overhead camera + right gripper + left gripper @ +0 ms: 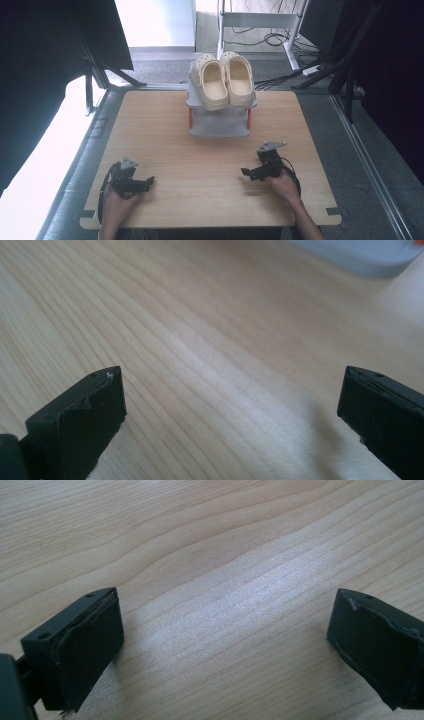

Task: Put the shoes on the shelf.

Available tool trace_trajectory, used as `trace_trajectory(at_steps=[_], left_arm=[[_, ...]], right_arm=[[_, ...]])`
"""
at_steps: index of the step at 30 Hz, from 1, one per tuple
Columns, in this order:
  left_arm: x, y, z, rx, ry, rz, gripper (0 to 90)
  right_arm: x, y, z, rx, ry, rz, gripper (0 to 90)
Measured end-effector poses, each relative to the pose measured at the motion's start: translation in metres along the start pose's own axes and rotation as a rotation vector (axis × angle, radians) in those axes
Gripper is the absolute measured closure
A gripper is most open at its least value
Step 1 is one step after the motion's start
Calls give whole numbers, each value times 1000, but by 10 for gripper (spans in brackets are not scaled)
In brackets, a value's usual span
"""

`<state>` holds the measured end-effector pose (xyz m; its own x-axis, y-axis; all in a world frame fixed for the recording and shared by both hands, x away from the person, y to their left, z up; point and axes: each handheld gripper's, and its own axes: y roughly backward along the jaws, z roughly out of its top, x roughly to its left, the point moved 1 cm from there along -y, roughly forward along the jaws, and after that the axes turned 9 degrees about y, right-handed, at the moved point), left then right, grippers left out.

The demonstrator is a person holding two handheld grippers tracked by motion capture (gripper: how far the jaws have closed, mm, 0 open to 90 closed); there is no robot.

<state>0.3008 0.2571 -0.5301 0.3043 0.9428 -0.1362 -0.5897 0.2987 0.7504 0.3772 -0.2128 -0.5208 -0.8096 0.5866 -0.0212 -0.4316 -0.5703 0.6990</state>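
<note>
A pair of cream clogs (225, 79) lies side by side on the top shelf of a small grey rack (220, 125) with red posts, at the far middle of the wooden table (200, 165). My left gripper (146, 182) rests near the front left of the table, held by a hand, jaws wide apart over bare wood. In the left gripper view the left gripper (225, 635) holds nothing. My right gripper (248, 173) sits at the front right, also open and empty. In the right gripper view the right gripper (232, 410) faces bare wood, with the rack's grey base (360, 255) at the top right.
Black stands (95, 75) flank the table at the left and right. Cables (280, 37) and a white frame lie on the floor beyond the far edge. Open tabletop stretches between the grippers and the rack.
</note>
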Motion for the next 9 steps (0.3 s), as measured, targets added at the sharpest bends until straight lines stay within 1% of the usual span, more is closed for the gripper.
trace_trajectory(at_steps=[1,2,3,5,9], left_arm=[[0,0,0,0,0,0,14],[0,0,0,0,0,0,14],[0,0,0,0,0,0,14],[0,0,0,0,0,0,14],[0,0,0,0,1,1,14]], right_arm=[[1,-4,-2,18,7,0,0],[3,-5,-3,14,29,-24,0],[4,-6,-3,23,45,-40,0],[7,-7,-3,37,63,-55,0],[7,-7,-3,37,62,-58,0]])
